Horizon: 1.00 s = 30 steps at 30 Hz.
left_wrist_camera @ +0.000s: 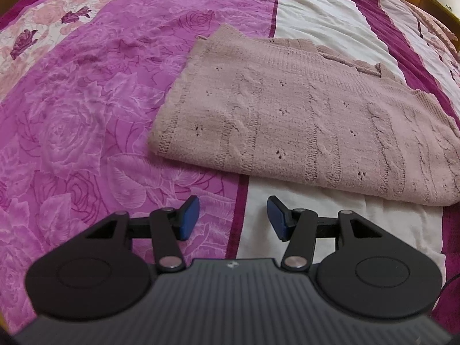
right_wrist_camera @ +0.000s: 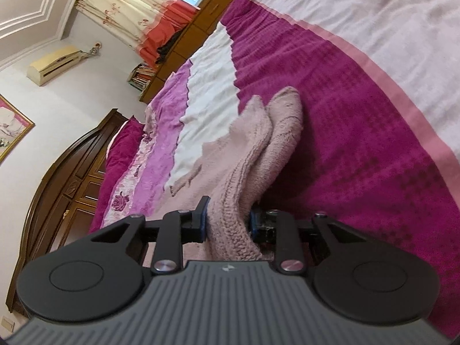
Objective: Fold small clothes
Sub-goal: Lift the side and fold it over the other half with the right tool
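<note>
The right gripper [right_wrist_camera: 227, 222] clamped the pink knit sweater's [left_wrist_camera: 302, 120] edge; the left gripper [left_wrist_camera: 233, 218] hovered wide open above the bedspread [left_wrist_camera: 86, 120]

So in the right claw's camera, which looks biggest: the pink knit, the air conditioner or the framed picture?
1. Pink knit, though it is nearest the camera.
2. Air conditioner.
3. Framed picture, partly cut off, so its rank is unsure.

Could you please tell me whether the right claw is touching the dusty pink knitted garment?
Touching. The right wrist view shows the right claw shut on a bunched fold of the dusty pink knitted garment, both blue pads pressed against the knit.
</note>
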Tool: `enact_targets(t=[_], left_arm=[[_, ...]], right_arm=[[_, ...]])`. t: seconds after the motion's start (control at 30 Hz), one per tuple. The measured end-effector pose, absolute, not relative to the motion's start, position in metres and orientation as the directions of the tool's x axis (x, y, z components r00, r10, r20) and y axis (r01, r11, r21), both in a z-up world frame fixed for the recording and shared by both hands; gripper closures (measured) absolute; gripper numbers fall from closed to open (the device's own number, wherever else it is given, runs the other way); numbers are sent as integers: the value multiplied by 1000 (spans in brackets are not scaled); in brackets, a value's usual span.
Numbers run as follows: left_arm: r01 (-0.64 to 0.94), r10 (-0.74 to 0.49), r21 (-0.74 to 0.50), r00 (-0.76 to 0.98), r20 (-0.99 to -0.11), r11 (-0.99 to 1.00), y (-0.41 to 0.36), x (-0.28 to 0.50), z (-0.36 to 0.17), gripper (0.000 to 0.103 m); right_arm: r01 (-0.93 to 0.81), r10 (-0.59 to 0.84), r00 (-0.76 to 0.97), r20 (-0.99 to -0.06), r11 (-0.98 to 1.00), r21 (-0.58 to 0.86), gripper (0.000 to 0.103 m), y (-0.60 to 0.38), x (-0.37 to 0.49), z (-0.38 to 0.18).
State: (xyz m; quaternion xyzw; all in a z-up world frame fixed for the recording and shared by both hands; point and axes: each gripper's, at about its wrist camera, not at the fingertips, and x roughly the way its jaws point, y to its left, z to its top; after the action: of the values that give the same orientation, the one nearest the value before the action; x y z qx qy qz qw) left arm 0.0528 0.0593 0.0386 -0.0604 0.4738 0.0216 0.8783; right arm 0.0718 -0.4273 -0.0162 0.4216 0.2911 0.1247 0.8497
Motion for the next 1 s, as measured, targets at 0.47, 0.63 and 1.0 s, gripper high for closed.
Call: enact_targets(t=[0.47,0.63,1.0], left_arm=[[-107,-5,-81,570,-821,991,73,52,48,49],[-113,6,-75,591,-807,991,84,55,57,49],[-132,32,-66,629,-777,989,114,57,70,49]], right_arm=[[-130,516,800,-305,646,753,76,-379,84,50],[-171,535,797,-280,644,746,76,-353,89,69],[-255,601,763,-238,619,743,77,-292,104,100]])
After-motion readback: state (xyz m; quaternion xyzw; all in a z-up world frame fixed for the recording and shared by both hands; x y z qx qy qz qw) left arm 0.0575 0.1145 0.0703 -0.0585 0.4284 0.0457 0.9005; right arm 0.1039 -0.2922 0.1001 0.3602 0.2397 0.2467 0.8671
